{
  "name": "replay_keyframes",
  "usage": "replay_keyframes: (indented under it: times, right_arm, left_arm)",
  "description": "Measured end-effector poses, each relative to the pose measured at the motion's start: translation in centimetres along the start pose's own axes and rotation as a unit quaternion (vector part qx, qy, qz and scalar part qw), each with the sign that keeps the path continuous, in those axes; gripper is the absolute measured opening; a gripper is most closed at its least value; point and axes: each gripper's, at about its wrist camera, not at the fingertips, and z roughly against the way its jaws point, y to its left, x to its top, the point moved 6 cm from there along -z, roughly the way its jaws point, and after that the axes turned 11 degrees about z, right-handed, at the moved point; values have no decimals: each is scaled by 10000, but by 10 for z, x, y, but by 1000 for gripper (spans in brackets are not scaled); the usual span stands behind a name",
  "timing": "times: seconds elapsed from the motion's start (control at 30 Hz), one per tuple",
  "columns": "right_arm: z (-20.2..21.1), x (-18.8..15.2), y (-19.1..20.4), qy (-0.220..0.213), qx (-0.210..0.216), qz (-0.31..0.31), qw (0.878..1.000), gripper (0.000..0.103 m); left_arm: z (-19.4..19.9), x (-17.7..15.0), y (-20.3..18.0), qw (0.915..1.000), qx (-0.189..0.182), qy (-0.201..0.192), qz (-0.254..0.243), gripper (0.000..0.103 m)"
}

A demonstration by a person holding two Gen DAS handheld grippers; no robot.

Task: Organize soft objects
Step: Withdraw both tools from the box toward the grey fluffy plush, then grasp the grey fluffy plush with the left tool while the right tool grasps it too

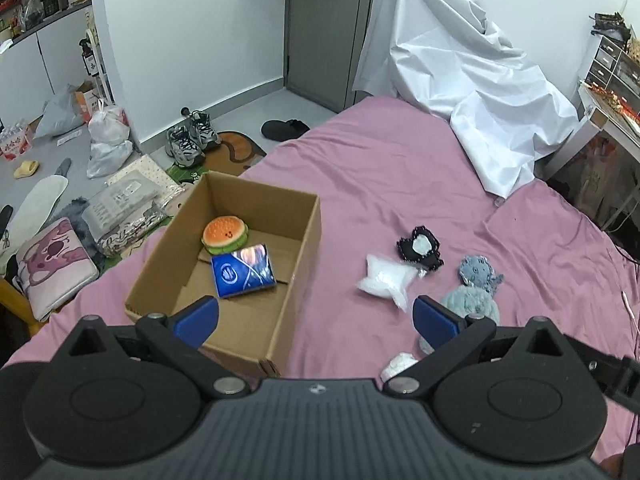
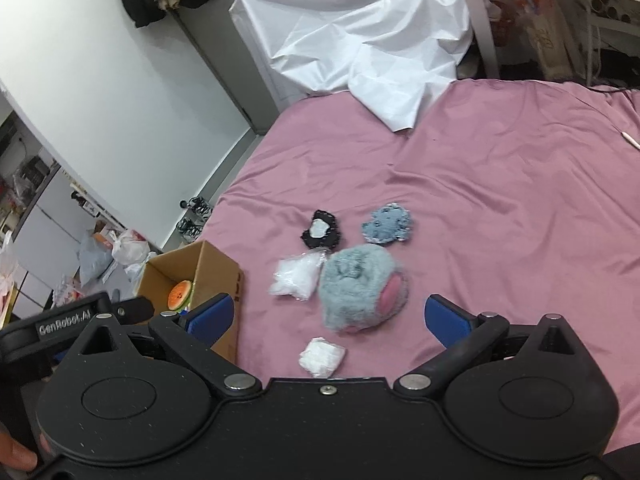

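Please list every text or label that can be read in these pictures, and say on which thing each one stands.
"GenRobot.AI": on the black gripper body at lower left, right wrist view.
Blue packet in the box: logo only, no words readable.
Red case on the floor: print too small to read.

Pink-sheeted bed (image 1: 400, 168), white sheet (image 1: 460, 80) heaped at its far end. White walls (image 1: 192, 32), grey door (image 1: 324, 28). Grey floor (image 1: 52, 152) cluttered: sneakers (image 1: 190, 140), bags (image 1: 106, 140).

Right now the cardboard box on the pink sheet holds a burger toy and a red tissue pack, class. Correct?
Not quite: the tissue pack is blue, as the left wrist view shows. It does lie in the cardboard box beside the burger toy.
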Motion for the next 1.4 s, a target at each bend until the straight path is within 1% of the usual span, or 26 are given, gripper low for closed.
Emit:
replay_keyframes:
  times: [0.07, 0.17, 0.23, 0.33, 0.43, 0.7, 0.87, 1.0, 1.13, 1.23, 1.3, 1.37, 1.4]
  right_arm:
    - [-1, -2, -5, 22, 37, -58, 10000, 103]
    - [-3, -9, -12, 134, 213, -230, 9994, 103]
    - [-5, -10, -16, 185, 253, -291, 9991, 103]
    - [-10, -13, -22, 276, 275, -388, 9985, 103]
    - [-16, -15, -29, 357, 319, -614, 9970, 103]
    - [-26, -20, -45, 476, 565, -1157, 9905, 103]
    - [-29, -19, -53, 433, 500, -1365, 9884, 103]
    - [-33, -17, -60, 326, 530, -1515, 9865, 102]
    - [-41, -13, -68, 352, 425, -1621, 9852, 100]
    - [-50, -10, -72, 422, 557, -1812, 9810, 92]
    - [-57, -8, -74, 447, 589, -1945, 9781, 89]
    - [-62, -7, -75, 465, 620, -2017, 9764, 81]
    - [-65, -8, -75, 483, 619, -2038, 9759, 79]
  left_arm:
    - [3, -4, -4, 10000, 58, -4, -53, 102]
    - [8, -7, -9, 10000, 59, -40, -70, 102]
    - [8, -9, -10, 9999, 106, -7, -20, 102]
    - [7, -13, -12, 9999, 83, 62, 76, 102]
    - [4, -19, -13, 9998, 80, 115, 136, 102]
    - [-16, -39, -21, 9986, -174, 341, 375, 101]
    - [-28, -46, -29, 9976, -352, 386, 446, 100]
    - [-38, -47, -38, 9965, -528, 387, 518, 99]
    - [-47, -41, -48, 9946, -780, 369, 570, 94]
    - [-58, -37, -58, 9940, -844, 418, 559, 88]
    - [-67, -36, -65, 9931, -905, 488, 565, 84]
    - [-76, -36, -70, 9921, -941, 582, 586, 75]
    - [-82, -36, -73, 9914, -966, 641, 600, 73]
